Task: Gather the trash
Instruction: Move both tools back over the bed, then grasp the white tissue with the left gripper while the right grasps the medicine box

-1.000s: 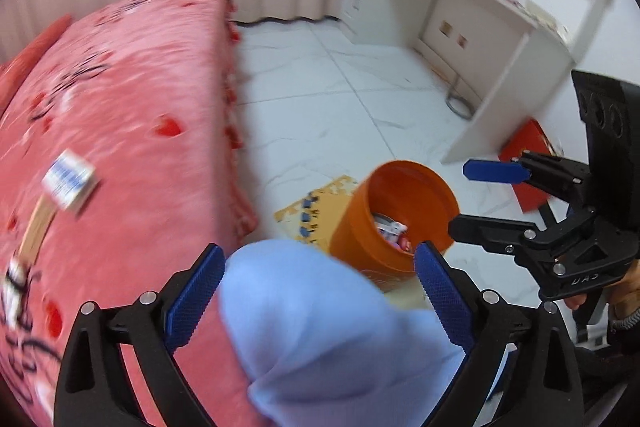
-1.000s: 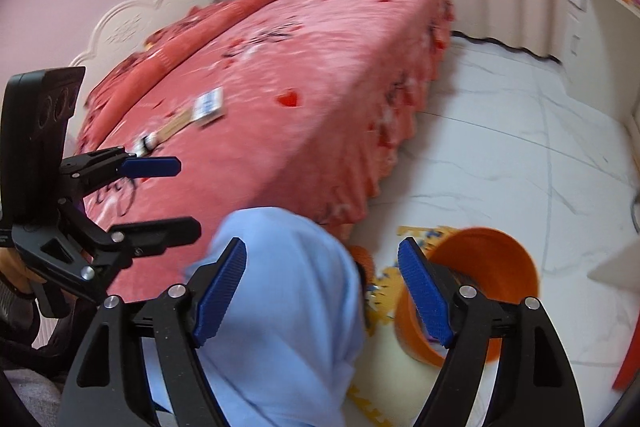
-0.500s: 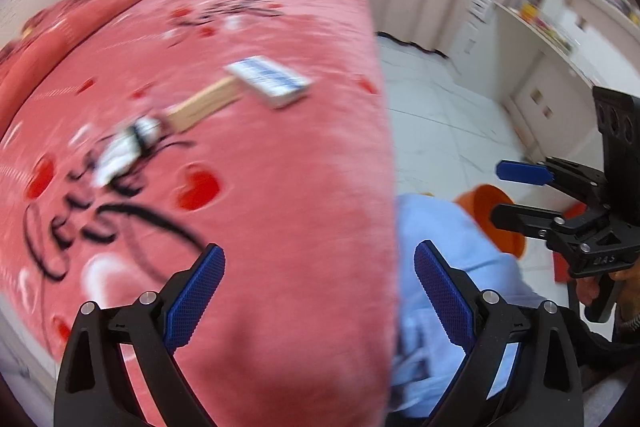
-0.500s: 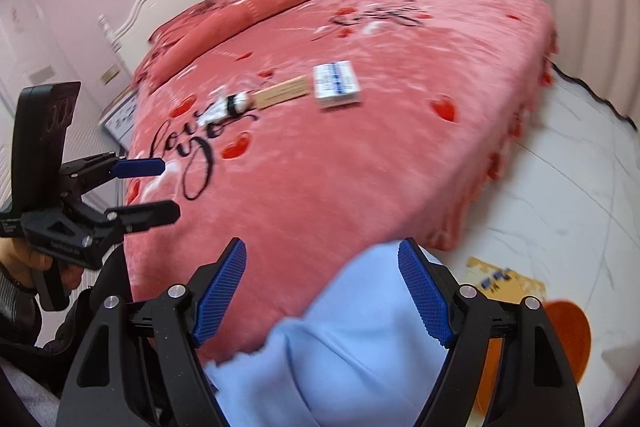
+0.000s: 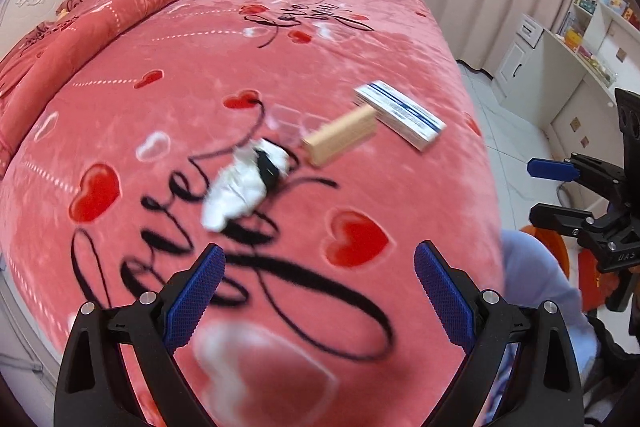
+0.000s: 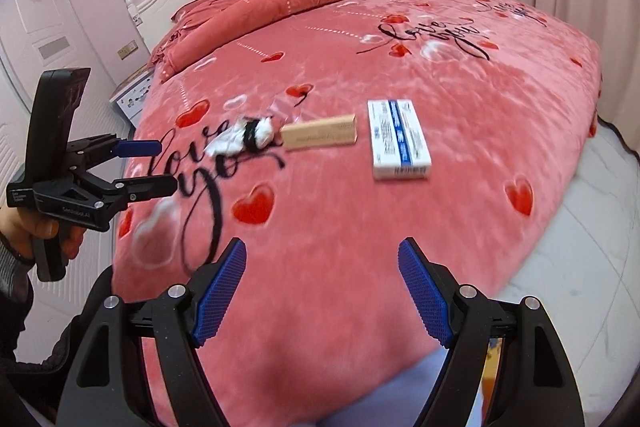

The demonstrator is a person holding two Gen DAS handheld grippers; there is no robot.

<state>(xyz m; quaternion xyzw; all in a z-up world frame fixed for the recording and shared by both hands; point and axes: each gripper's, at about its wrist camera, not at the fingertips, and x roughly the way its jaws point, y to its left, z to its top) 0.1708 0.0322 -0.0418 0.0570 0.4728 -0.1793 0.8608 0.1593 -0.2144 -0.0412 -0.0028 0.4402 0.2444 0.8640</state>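
Having swung up from the orange bucket (image 5: 552, 247), we hold both the left gripper (image 5: 318, 291) and right gripper (image 6: 322, 291) open and empty, so we should reach far, straddle the nearest crumpled tissue (image 5: 244, 187), and pinch low.

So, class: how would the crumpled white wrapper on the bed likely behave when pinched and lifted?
The crumpled white wrapper looks thin and creased, so it is probably floppy and light. It will likely squash between the tool's pads rather than resist. Lying on the soft blanket, it may sink when pressed.

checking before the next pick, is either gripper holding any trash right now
Nothing is held: left gripper and right gripper are both open and empty above the bed.
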